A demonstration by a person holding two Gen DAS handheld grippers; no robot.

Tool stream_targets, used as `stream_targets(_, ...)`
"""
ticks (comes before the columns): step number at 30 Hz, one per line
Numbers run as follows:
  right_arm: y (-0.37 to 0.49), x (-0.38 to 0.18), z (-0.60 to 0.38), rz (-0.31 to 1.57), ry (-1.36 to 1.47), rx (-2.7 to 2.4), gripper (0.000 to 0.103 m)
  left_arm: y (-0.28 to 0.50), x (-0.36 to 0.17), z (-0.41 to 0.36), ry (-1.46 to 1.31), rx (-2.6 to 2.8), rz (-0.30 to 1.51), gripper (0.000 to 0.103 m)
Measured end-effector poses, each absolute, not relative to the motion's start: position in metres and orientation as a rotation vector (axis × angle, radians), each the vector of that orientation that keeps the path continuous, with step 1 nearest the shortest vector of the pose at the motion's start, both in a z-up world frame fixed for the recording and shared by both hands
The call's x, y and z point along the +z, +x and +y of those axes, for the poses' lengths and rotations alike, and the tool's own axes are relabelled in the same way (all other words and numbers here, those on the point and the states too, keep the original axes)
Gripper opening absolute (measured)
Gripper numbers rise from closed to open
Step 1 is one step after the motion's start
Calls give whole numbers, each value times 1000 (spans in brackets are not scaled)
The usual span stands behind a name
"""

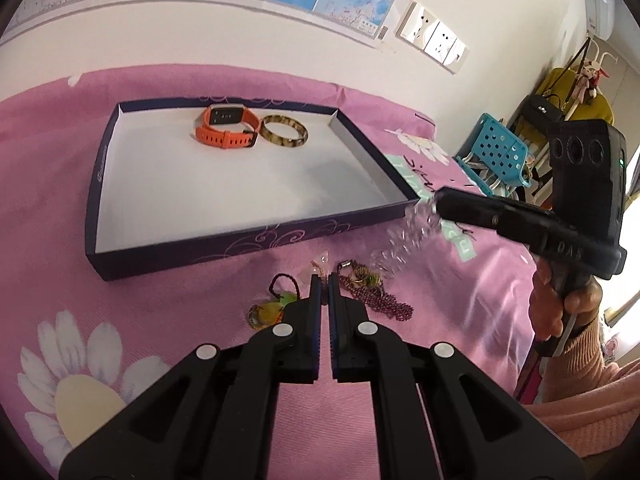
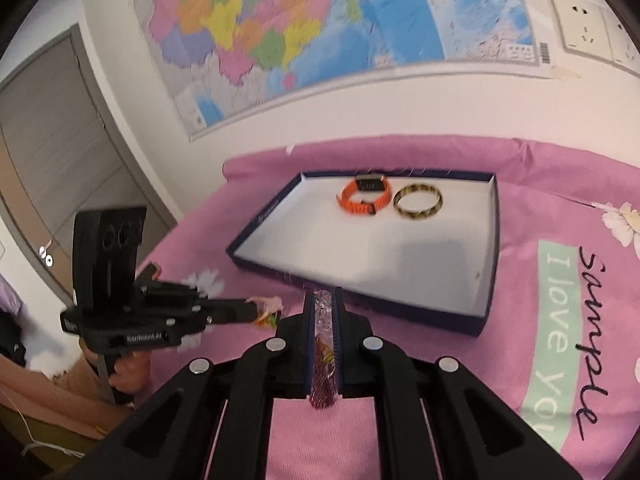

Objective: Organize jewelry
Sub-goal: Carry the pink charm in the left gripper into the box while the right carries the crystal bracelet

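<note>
Right wrist view: right gripper (image 2: 323, 300) clamped on clear bead bracelet (image 2: 322, 312), strand lengthwise between fingers; left gripper (image 1: 324, 280) nearly closed.

A bed covered in a pink sheet (image 1: 200, 320) printed with white daisies carries everything. On the right side of the sheet there is a mint-green panel with white letters and black script beside it (image 2: 556, 320). A shallow dark-blue box lid (image 1: 224, 246) with a white inside lies flat on the sheet, toward the wall. In front of its near edge, directly on the sheet, lies a small heap: a dark-red bead chain (image 1: 380, 302), a metal clasp piece with a green bit (image 1: 360, 274), and a yellow-green pendant on a dark cord (image 1: 266, 312).
</note>
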State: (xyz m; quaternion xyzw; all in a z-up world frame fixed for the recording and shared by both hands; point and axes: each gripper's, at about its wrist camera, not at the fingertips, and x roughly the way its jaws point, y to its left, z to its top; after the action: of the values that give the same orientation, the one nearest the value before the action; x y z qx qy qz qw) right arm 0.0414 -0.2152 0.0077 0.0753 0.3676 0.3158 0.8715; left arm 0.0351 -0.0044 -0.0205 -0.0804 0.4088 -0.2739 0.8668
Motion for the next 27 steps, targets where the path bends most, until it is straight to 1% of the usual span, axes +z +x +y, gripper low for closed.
stream_targets(15, 58, 27, -224, 713, 206, 646, 7, 40, 2, 9, -173, -557, 806, 4)
stream_targets(27, 95, 24, -220, 723, 226, 621, 7, 74, 11, 18, -171, -496, 808, 4)
